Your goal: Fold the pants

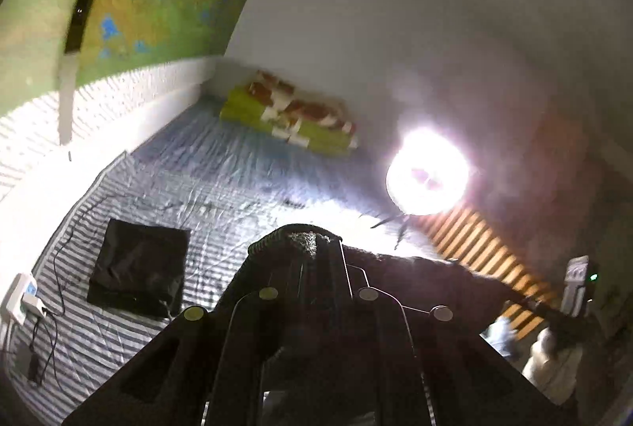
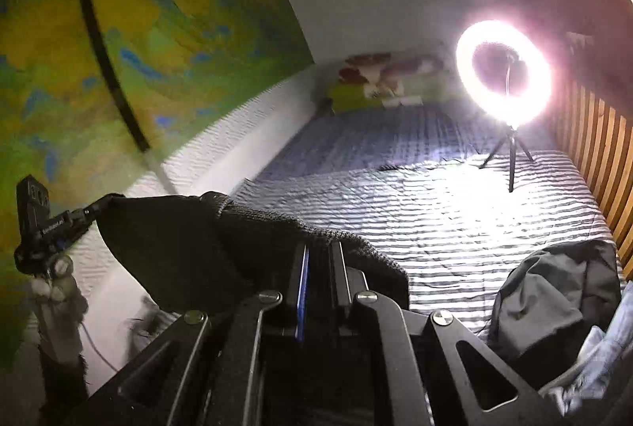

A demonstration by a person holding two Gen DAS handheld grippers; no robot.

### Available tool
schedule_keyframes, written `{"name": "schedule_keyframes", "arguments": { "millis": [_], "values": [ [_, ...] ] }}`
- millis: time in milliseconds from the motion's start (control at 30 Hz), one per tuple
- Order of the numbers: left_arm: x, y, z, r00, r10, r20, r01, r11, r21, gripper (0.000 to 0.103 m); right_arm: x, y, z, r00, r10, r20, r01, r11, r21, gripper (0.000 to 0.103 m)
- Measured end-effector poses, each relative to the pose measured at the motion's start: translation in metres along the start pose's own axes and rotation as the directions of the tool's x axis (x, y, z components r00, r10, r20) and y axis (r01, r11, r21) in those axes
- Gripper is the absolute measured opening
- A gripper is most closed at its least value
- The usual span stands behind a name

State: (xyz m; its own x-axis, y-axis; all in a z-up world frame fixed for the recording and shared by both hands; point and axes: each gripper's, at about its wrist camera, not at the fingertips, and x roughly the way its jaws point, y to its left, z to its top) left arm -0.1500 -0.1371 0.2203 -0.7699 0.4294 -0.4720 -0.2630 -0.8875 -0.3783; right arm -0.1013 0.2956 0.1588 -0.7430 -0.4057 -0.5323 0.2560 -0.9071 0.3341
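Observation:
Black pants [image 1: 435, 279] hang stretched in the air between both grippers, above a striped bed. In the left wrist view, my left gripper [image 1: 312, 248] is shut on the ribbed waistband. From there the cloth runs right to my right gripper [image 1: 554, 311]. In the right wrist view, my right gripper [image 2: 320, 251] is shut on the other end of the waistband. Here the pants [image 2: 170, 251] span left to my left gripper [image 2: 79, 218], which a hand holds. The legs of the pants drop out of sight below.
A folded black garment [image 1: 138, 267] lies on the striped bed sheet [image 1: 221, 180]. A lit ring light [image 2: 504, 73] on a tripod stands on the bed. A grey clothes pile [image 2: 554, 299] sits near right, by a wooden slatted rail [image 2: 593, 149]. A green pillow [image 1: 292, 117] lies at the far end.

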Motion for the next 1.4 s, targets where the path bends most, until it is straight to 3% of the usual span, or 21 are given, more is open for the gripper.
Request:
{"name": "schedule_keyframes", "arguments": {
  "millis": [167, 333, 433, 467, 500, 600, 700, 833, 933, 1067, 1267, 1400],
  "values": [
    [0.138, 0.045, 0.003, 0.992, 0.075, -0.102, -0.077, 0.997, -0.024, 0.010, 0.092, -0.045, 0.008, 0.994, -0.083, -0.068, 0.085, 0.996, 0.022, 0.008],
    [0.282, 0.071, -0.005, 0.968, 0.148, -0.205, -0.158, 0.987, -0.030, 0.011, 0.202, -0.077, 0.014, 0.966, -0.187, -0.179, 0.191, 0.982, 0.005, 0.008],
    [0.369, 0.096, -0.020, 0.913, 0.185, -0.363, -0.217, 0.975, -0.049, 0.020, 0.256, -0.091, 0.009, 0.934, -0.228, -0.277, 0.220, 0.974, -0.059, 0.014],
    [0.385, 0.102, -0.024, 0.896, 0.225, -0.382, -0.262, 0.964, -0.049, 0.022, 0.269, -0.096, 0.005, 0.919, -0.259, -0.298, 0.248, 0.966, -0.073, 0.015],
    [0.394, 0.106, -0.028, 0.892, 0.236, -0.387, -0.272, 0.961, -0.042, 0.026, 0.274, -0.100, 0.002, 0.913, -0.273, -0.302, 0.262, 0.962, -0.075, 0.016],
    [0.400, 0.115, -0.037, 0.902, 0.205, -0.380, -0.250, 0.966, -0.072, 0.040, 0.278, -0.114, -0.006, 0.916, -0.254, -0.312, 0.252, 0.967, -0.047, 0.021],
    [0.380, 0.119, -0.051, 0.907, 0.198, -0.372, -0.231, 0.972, -0.045, 0.042, 0.267, -0.122, -0.016, 0.922, -0.226, -0.315, 0.232, 0.973, -0.019, 0.022],
    [0.306, 0.111, -0.094, 0.903, 0.173, -0.394, -0.187, 0.982, 0.003, 0.049, 0.235, -0.129, -0.045, 0.929, -0.157, -0.336, 0.178, 0.983, 0.034, 0.026],
    [0.258, 0.111, -0.140, 0.890, 0.145, -0.432, -0.154, 0.988, 0.014, 0.050, 0.205, -0.140, -0.091, 0.925, -0.110, -0.365, 0.146, 0.987, 0.072, 0.030],
    [0.217, 0.121, -0.215, 0.850, 0.080, -0.521, -0.124, 0.991, -0.051, 0.051, 0.171, -0.142, -0.156, 0.910, -0.071, -0.408, 0.119, 0.988, 0.094, 0.030],
    [0.217, 0.128, -0.283, 0.816, -0.044, -0.577, -0.094, 0.974, -0.208, 0.052, 0.145, -0.132, -0.207, 0.915, -0.066, -0.399, 0.107, 0.991, 0.082, 0.043],
    [0.237, 0.129, -0.298, 0.811, -0.015, -0.584, -0.138, 0.966, -0.217, 0.055, 0.148, -0.126, -0.216, 0.914, -0.072, -0.400, 0.111, 0.991, 0.076, 0.043]
  ]
}}
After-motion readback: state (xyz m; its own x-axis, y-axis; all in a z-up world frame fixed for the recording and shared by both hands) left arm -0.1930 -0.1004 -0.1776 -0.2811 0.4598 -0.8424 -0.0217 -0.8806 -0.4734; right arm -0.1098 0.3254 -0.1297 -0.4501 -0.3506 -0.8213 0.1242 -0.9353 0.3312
